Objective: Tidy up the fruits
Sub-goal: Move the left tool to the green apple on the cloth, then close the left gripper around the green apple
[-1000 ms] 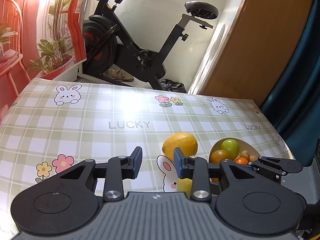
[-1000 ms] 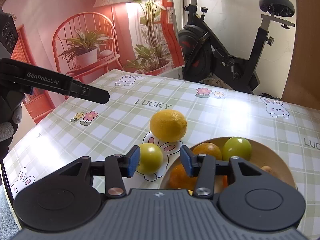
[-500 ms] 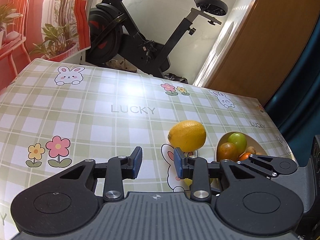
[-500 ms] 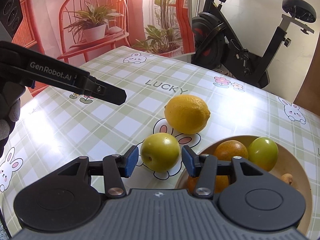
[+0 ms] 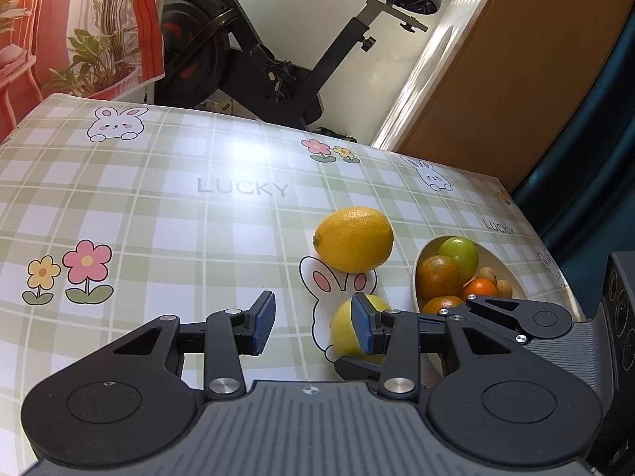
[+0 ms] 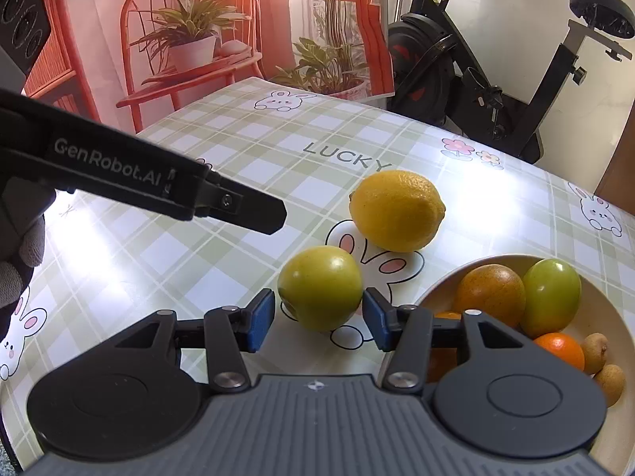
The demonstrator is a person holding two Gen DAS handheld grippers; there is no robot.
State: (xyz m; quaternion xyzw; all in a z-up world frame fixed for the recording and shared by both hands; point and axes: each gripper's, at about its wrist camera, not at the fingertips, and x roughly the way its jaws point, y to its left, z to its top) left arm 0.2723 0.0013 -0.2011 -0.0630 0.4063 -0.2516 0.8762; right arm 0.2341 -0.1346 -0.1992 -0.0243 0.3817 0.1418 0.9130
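A green-yellow round fruit [image 6: 321, 287] lies on the checked tablecloth, and my right gripper [image 6: 317, 323] stands open with a blue pad on either side of the fruit's near half. A big lemon [image 6: 397, 210] rests just beyond it. The cream bowl [image 6: 496, 260] at right holds a brownish orange, a green fruit, small oranges and small brown fruits. My left gripper [image 5: 313, 327] hangs over bare cloth left of the green-yellow fruit [image 5: 343, 331]. Its jaws are opening with nothing between them. The lemon [image 5: 353, 240] and bowl [image 5: 420, 261] lie ahead to its right.
One of my left gripper's fingers [image 6: 238, 202] reaches in from the left, held by a gloved hand [image 6: 24, 246]. An exercise bike [image 5: 278, 59] stands past the table's far edge beside a red plant backdrop [image 6: 190, 39]. A wooden door [image 5: 496, 79] is at right.
Both grippers have sunk toward the table. The right one closed in on the green-yellow fruit, which now sits between its tips. The left jaws have widened.
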